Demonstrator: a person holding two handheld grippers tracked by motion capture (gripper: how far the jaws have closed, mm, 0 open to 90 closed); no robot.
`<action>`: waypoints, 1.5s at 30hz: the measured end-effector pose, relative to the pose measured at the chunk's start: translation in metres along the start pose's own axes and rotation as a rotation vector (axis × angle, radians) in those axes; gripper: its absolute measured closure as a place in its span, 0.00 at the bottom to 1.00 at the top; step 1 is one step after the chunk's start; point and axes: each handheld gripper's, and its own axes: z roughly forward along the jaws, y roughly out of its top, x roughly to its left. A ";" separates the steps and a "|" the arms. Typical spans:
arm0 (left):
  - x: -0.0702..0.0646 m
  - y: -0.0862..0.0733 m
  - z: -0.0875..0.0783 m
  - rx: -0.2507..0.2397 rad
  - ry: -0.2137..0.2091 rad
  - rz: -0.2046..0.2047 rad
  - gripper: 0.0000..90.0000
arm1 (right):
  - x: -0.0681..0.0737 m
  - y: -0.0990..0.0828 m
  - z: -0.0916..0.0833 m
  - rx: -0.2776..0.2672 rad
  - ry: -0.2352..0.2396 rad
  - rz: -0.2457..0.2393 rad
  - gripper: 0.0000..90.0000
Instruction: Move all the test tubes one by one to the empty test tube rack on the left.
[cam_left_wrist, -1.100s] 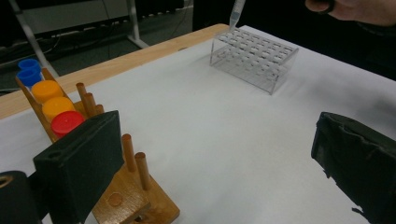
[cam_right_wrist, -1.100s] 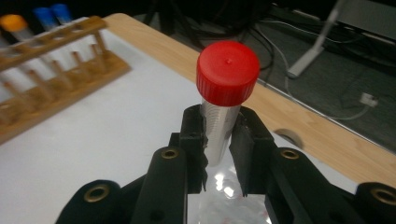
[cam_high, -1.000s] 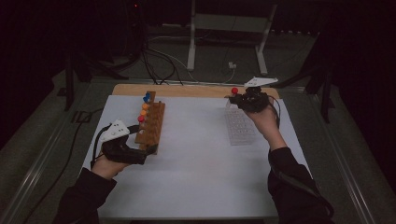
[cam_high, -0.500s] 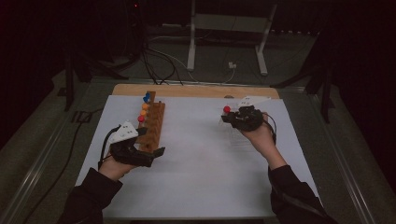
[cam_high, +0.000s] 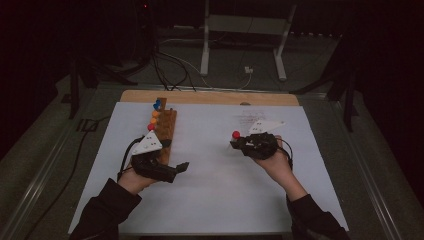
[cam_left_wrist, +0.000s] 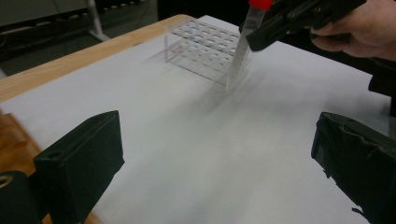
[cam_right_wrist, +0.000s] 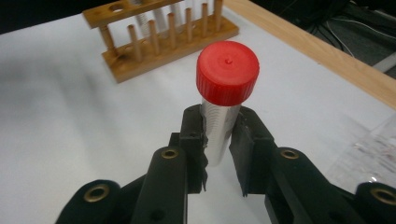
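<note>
Tube (cam_right_wrist: 219, 133) with the red cap (cam_right_wrist: 227, 72) is what everything here revolves around, and it's pinched between the jaws of the right gripper (cam_right_wrist: 219, 154).

High view first: the right gripper (cam_high: 250, 145) hangs over the middle of the white sheet (cam_high: 210, 200) on the tabletop (cam_high: 210, 96), red cap sticking out ahead of the jaws toward the wooden rack (cam_high: 165, 131) on the far side. The left gripper (cam_high: 172, 170) sits just beside the near end of that rack, probably parked there to steady it or take the handoff.

Left gripper view: its jaws are spread wide with nothing between them, just bare sheet. Past them, up ahead, the tube (cam_left_wrist: 240, 51) hangs tilted in the other gripper, with the clear plastic rack (cam_left_wrist: 205, 49) right behind it.

Right gripper view: the jaws squeeze the tube low on its body, well below the cap, so the cap end stays free. Makes sense if it's headed into a hole of the wooden rack (cam_right_wrist: 163, 35), which lies straight ahead of the jaws, well apart for now.
</note>
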 end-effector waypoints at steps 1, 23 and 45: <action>-0.001 0.001 0.002 0.002 -0.006 0.003 0.03 | 0.003 -0.001 0.000 -0.002 0.007 -0.002 0.84; -0.031 0.032 0.042 -0.002 -0.108 0.063 0.16 | 0.053 -0.007 0.003 -0.016 0.112 -0.061 0.84; -0.046 0.044 0.069 0.010 -0.155 0.155 0.77 | 0.059 -0.007 0.005 -0.008 0.120 -0.073 0.84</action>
